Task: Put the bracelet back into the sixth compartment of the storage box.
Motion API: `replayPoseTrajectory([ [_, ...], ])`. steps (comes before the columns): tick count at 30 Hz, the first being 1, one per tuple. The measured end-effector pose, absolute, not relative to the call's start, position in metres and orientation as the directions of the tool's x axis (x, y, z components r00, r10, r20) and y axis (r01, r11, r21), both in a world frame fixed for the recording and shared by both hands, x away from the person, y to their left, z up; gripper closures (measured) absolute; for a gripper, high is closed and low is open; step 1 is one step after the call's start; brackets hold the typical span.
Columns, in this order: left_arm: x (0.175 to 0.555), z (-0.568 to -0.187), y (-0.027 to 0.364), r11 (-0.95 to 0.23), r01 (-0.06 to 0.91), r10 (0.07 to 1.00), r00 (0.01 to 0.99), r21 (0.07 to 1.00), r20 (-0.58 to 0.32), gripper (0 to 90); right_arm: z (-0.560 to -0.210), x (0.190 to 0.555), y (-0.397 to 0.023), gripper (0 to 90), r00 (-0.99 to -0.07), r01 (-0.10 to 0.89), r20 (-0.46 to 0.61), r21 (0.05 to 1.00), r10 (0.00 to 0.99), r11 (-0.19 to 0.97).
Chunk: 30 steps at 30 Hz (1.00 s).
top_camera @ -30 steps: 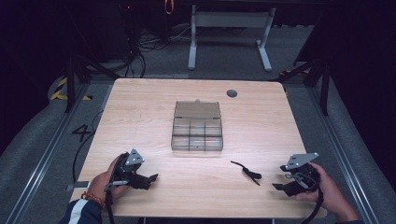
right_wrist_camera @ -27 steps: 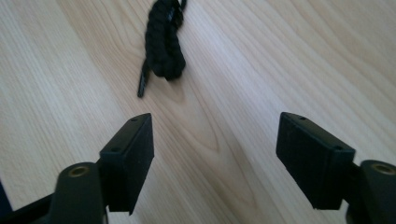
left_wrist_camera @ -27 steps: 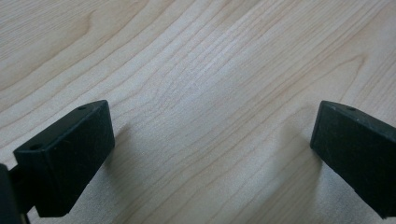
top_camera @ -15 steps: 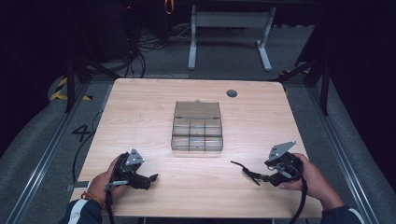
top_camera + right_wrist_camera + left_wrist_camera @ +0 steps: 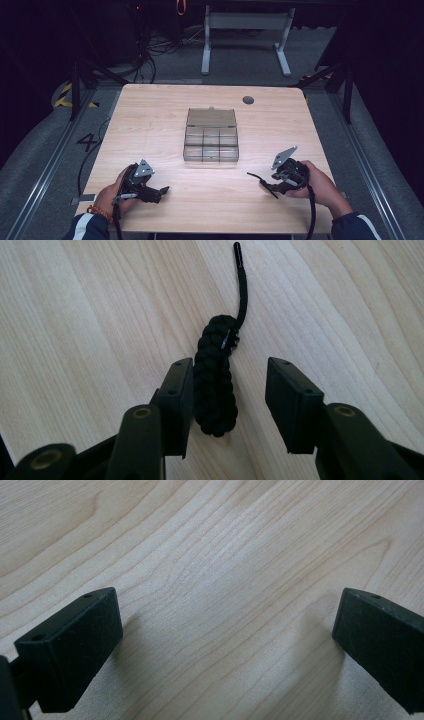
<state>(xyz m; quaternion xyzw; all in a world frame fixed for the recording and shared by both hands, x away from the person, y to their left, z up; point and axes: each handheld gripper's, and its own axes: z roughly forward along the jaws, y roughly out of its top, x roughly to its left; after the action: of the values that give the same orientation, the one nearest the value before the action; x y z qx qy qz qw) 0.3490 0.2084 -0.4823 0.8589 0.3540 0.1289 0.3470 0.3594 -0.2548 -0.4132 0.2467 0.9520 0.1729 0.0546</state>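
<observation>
Right hand-held gripper (image 5: 227,405) closing around the coiled black shoelace (image 5: 216,375).
Jaws have just been narrowing, not yet clamped; lace lies on the worktop (image 5: 165,115) at five o'clock from the compartment box (image 5: 211,136). Next: pinch and lift.

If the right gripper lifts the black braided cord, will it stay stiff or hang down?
The black braided cord is probably floppy: its thin tipped tail curves loosely. The bunched braid looks light and soft, so it should squash between the right gripper jaws, which have been closing around it, and hardly roll.
</observation>
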Motion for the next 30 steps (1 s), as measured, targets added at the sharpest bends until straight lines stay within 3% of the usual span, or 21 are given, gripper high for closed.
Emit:
replayPoseTrajectory([
  [4,0.349,-0.482,0.208,-0.508,0.519,0.698,0.716,0.687,-0.024,0.1,-0.418,0.365,-0.247,61.4,-0.870,0.463,-0.016,0.318,0.493,0.828],
  [12,0.349,-0.482,0.208,-0.509,0.518,0.697,0.716,0.687,-0.024,0.1,-0.424,0.369,-0.246,66.5,-0.865,0.475,0.002,0.329,0.503,0.816],
  [30,0.349,-0.482,0.208,-0.508,0.520,0.697,0.717,0.687,-0.028,0.0,-0.430,0.365,-0.237,67.8,-0.881,0.445,-0.013,0.312,0.472,0.839],
])
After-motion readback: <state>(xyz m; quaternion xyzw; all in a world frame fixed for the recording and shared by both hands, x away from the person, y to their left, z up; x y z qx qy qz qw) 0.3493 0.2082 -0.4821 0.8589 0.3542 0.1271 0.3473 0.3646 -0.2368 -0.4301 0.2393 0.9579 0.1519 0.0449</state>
